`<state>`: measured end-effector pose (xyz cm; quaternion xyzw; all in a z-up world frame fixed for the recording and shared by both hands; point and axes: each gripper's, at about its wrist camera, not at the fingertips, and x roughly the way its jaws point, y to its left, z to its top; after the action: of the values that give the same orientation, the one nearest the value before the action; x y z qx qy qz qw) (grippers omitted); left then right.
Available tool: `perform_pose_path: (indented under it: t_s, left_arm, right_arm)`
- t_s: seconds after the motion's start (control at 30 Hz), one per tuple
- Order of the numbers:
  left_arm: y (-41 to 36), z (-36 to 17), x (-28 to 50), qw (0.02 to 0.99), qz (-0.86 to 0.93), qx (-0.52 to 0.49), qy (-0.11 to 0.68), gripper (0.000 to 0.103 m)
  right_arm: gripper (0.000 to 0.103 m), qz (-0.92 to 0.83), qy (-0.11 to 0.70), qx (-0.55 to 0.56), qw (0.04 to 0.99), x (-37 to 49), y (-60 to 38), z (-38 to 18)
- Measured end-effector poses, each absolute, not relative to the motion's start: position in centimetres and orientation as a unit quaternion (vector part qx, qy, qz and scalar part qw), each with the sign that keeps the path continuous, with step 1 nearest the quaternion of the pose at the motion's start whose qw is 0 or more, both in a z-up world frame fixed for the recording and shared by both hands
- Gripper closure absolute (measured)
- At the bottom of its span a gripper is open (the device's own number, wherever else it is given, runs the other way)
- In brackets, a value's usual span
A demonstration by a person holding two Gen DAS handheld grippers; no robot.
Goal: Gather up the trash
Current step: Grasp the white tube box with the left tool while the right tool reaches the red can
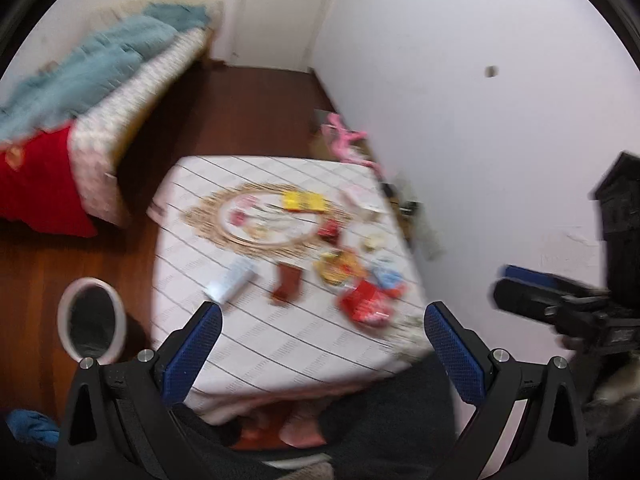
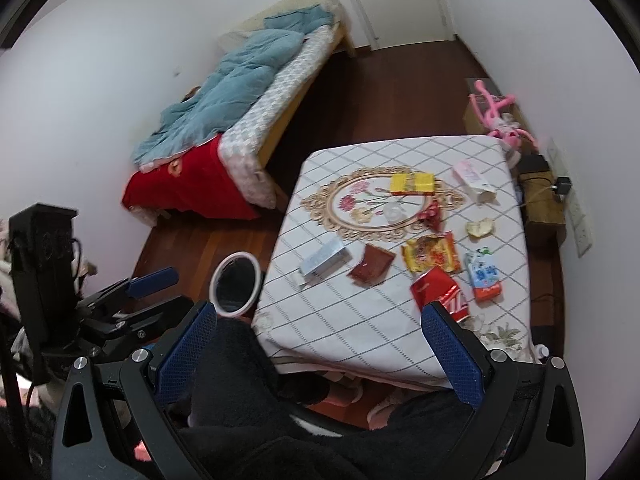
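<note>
Trash lies on a white checked tablecloth [image 2: 360,320]: a red wrapper [image 2: 438,292], a yellow snack bag [image 2: 430,254], a brown packet [image 2: 370,264], a blue-white box [image 2: 324,260], a small milk carton [image 2: 486,274], a yellow box [image 2: 412,183], a pink-white carton [image 2: 474,180] and crumpled paper [image 2: 480,227]. A white-rimmed bin [image 2: 235,282] stands on the floor left of the table. My right gripper [image 2: 320,356] is open and empty above the near edge. My left gripper [image 1: 322,350] is open and empty. The same wrapper [image 1: 366,304] and bin [image 1: 91,318] show in the blurred left wrist view.
A bed with a blue quilt [image 2: 240,80] and red cover [image 2: 192,184] stands to the left. A pink toy [image 2: 498,116] on a box and a wooden block [image 2: 542,200] sit by the right wall. Dark wooden floor surrounds the table. My dark-clothed lap [image 2: 300,420] is below.
</note>
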<state>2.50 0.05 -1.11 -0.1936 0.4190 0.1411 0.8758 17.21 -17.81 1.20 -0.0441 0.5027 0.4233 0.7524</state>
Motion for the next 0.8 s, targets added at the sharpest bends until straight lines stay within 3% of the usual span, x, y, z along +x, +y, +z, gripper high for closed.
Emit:
perform_pose_path:
  t_s: [0.17, 0.47, 0.8]
  left_arm:
    - [1.0, -7.0, 6.2, 0.86, 0.258, -0.074, 0.434, 0.0]
    - [5.8, -22.3, 12.1, 0.78, 0.261, 0.005, 0.569, 0.0]
    - [8.4, -28.6, 16.5, 0.745, 0.187, 0.033, 0.64, 0.0]
  right_arm:
    - [0.0, 0.355, 0.505, -0.067, 0.784, 19.9, -17.3, -2.4]
    - [0.0, 0.234, 0.581, -0.172, 0.76, 26.8, -13.0, -19.1]
    - [0.0, 0.203, 0.629, -0.261, 0.704, 28.9, -10.0, -28.1]
